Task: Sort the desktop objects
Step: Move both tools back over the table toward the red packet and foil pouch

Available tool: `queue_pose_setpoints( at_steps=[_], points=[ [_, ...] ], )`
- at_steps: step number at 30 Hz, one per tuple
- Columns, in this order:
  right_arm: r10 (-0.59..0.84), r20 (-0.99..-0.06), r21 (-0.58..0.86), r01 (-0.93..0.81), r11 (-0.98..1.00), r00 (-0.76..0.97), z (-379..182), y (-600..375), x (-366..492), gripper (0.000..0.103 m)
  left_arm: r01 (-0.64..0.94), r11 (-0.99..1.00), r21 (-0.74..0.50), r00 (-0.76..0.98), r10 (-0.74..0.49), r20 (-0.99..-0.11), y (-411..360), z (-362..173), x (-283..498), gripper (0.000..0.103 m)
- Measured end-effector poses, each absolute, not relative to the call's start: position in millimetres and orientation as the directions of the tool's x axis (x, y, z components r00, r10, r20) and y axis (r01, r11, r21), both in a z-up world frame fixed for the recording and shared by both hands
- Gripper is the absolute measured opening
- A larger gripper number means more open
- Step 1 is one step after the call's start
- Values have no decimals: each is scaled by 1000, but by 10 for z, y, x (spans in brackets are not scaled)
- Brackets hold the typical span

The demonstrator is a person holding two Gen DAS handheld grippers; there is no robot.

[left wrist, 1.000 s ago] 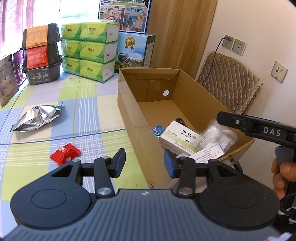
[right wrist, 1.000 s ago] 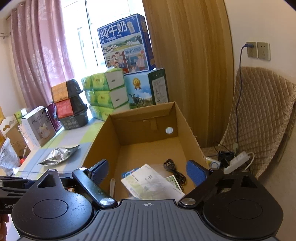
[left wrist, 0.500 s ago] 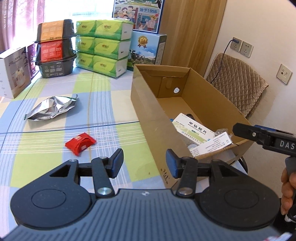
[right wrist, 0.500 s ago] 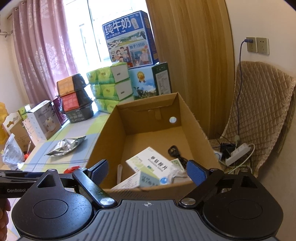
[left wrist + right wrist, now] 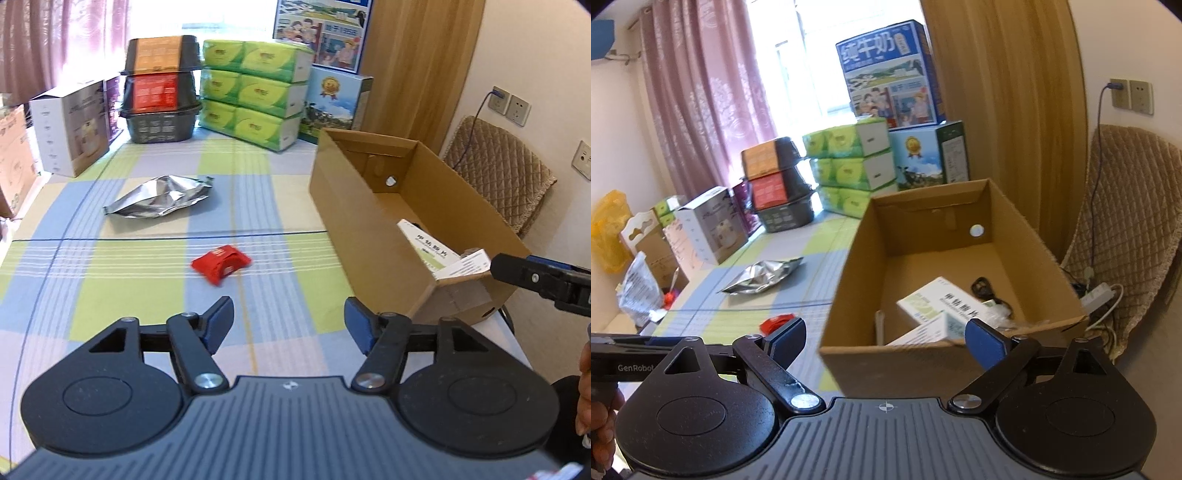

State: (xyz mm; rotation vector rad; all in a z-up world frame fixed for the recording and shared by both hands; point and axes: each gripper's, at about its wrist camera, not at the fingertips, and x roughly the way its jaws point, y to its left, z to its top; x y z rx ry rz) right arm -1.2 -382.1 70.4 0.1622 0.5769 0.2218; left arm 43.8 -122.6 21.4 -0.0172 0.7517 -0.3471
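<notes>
An open cardboard box (image 5: 354, 221) (image 5: 849, 295) stands on the right of the checked tablecloth. Inside lie a white medicine box (image 5: 934, 301) (image 5: 424, 240), a paper leaflet (image 5: 465, 264) and a black cable (image 5: 986, 290). A small red packet (image 5: 220, 263) (image 5: 775, 322) lies on the cloth left of the box, and a silver foil pouch (image 5: 159, 197) (image 5: 761, 278) lies farther back. My left gripper (image 5: 288, 326) is open and empty, hovering short of the red packet. My right gripper (image 5: 882, 338) is open and empty before the box's near wall.
Green tissue packs (image 5: 255, 94), stacked black food containers (image 5: 160, 103), milk cartons (image 5: 334, 101) and a white appliance box (image 5: 70, 125) line the table's back and left. A quilted chair (image 5: 1134, 236) and power strip (image 5: 1099, 295) sit right of the table. A hand (image 5: 585, 387) holds the right gripper.
Both grippers have pulled back from the box and toward the table's near edge. The left view has swung left, with the red packet now nearly ahead. Both stay open and empty.
</notes>
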Motion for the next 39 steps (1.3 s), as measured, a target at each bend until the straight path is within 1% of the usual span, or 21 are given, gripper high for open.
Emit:
queue_pose_setpoints(
  at_steps=[5, 7, 19, 24, 39],
  points=[
    [273, -531, 203, -192, 960, 802, 683, -3667, -94, 93, 278, 951, -136, 685, -296, -666, -1063, 218, 352, 74],
    [277, -534, 196, -202, 960, 799, 677, -3614, -127, 94, 266, 954, -136, 692, -287, -663, -1004, 218, 316, 80],
    [293, -537, 163, -244, 956, 791, 708, -3408, -219, 97, 218, 966, -135, 703, -252, -665, -733, 187, 258, 88],
    [310, -547, 155, -270, 950, 778, 703, -3311, -228, 97, 214, 968, -131, 705, -246, -665, -652, 162, 275, 90],
    [386, -562, 106, -399, 911, 732, 676, -2828, -85, 98, 149, 986, -81, 733, -165, -659, -160, 134, 604, 96]
  ],
)
